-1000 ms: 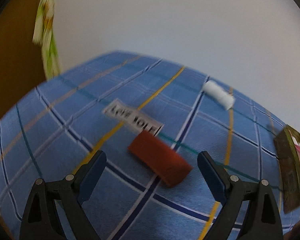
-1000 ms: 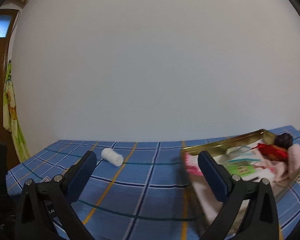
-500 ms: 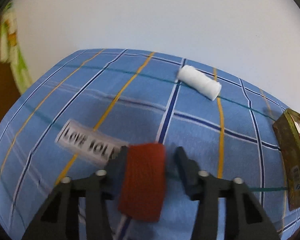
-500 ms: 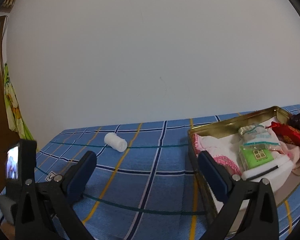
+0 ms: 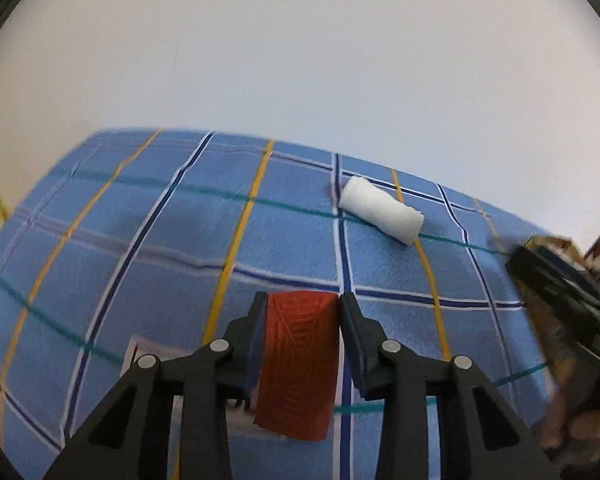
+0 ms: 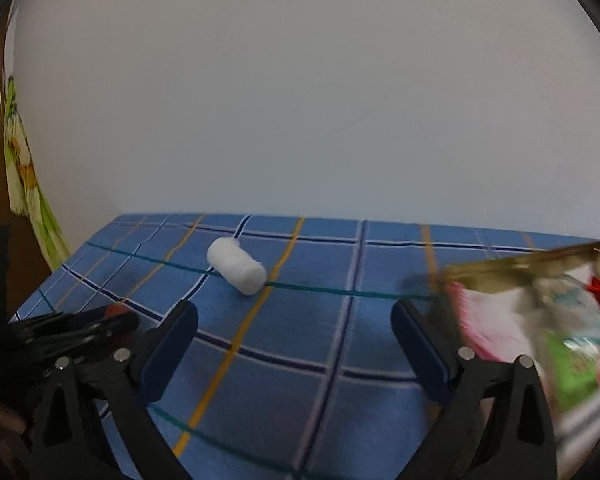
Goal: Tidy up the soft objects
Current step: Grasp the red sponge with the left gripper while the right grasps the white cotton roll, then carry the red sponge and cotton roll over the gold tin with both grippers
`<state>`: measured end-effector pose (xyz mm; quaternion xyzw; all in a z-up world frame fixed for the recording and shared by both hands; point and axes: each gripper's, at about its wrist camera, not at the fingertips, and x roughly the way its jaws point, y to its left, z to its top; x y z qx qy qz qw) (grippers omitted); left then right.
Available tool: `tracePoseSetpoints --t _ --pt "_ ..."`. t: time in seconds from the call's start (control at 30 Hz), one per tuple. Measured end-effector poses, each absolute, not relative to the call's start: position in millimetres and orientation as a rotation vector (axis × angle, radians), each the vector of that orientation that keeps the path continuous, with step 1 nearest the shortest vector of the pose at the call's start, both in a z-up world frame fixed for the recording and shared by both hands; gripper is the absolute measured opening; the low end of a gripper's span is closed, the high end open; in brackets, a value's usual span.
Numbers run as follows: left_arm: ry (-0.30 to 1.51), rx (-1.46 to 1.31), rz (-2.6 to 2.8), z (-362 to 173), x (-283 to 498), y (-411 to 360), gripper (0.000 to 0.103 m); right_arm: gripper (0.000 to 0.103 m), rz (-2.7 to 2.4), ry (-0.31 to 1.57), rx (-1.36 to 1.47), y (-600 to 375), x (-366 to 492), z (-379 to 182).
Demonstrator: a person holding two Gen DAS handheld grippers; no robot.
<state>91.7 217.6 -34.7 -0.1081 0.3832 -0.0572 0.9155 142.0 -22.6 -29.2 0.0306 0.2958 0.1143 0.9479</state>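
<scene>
My left gripper (image 5: 302,312) is shut on a red-brown soft block (image 5: 298,364) and holds it above the blue checked cloth (image 5: 140,248). A white rolled soft cloth (image 5: 381,210) lies further back on the cloth; it also shows in the right wrist view (image 6: 237,265). My right gripper (image 6: 294,336) is open and empty, above the cloth between the roll and a gold tin (image 6: 508,268) holding several soft items. The left gripper (image 6: 80,330) shows at the right view's left edge.
A white label with lettering (image 5: 148,364) lies on the cloth under my left gripper. The gold tin's edge (image 5: 548,320) and my right gripper's dark body (image 5: 572,292) are at right. A white wall stands behind. A green patterned cloth (image 6: 24,184) hangs at left.
My left gripper closed on the red-brown block and lifted it off the cloth. My right gripper swung left and lower; the tin now sits at its right edge.
</scene>
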Motion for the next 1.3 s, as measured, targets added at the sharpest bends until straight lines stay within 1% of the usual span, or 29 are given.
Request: tracePoseSetpoints --t 0.17,0.23,0.3,0.37,0.43,0.47,0.5,0.53,0.57,0.67,0.73,0.83,1.0,1.17,1.3 --pt "0.819 -0.197 -0.102 -40 94 212 0.038 0.098 0.281 0.674 0.043 5 194 -37" --pt "0.838 -0.211 -0.109 -45 98 211 0.038 0.095 0.299 0.721 0.022 19 216 -42" --pt "0.843 -0.214 -0.104 -46 100 210 0.038 0.088 0.324 0.771 0.005 32 233 -49" --pt "0.845 -0.194 -0.098 -45 101 208 0.038 0.087 0.349 0.806 -0.030 44 244 -55" --pt "0.847 -0.170 -0.087 -44 101 204 0.038 0.076 0.368 0.840 -0.083 55 251 -63" --pt "0.848 -0.161 -0.083 -44 100 203 0.038 0.065 0.365 0.857 -0.103 58 254 -69" --pt "0.849 -0.156 -0.081 -44 101 203 0.038 0.060 0.366 0.887 -0.107 60 257 -73" --pt "0.849 -0.152 -0.078 -44 101 202 0.038 0.055 0.371 0.874 -0.103 59 257 -71" --pt "0.849 -0.152 -0.079 -44 100 203 0.038 0.047 0.384 0.884 -0.094 58 257 -72" --pt "0.845 -0.167 -0.086 -44 98 206 0.038 0.035 0.415 0.878 -0.074 53 251 -69" --pt "0.832 -0.177 -0.092 -42 95 207 0.037 0.034 0.519 0.884 0.048 39 243 -66" --pt "0.792 -0.167 -0.092 -36 92 205 0.037 0.033 0.662 0.840 0.242 14 220 -55" --pt "0.747 -0.190 -0.091 -29 86 208 0.037 0.033 0.807 0.745 0.412 -14 176 -31" --pt "0.663 -0.203 -0.097 -19 76 204 0.037 0.033 0.836 0.694 0.445 -29 140 -16" --pt "0.580 -0.220 -0.148 -8 64 195 0.037 0.033 0.693 0.643 0.340 -37 113 -11"
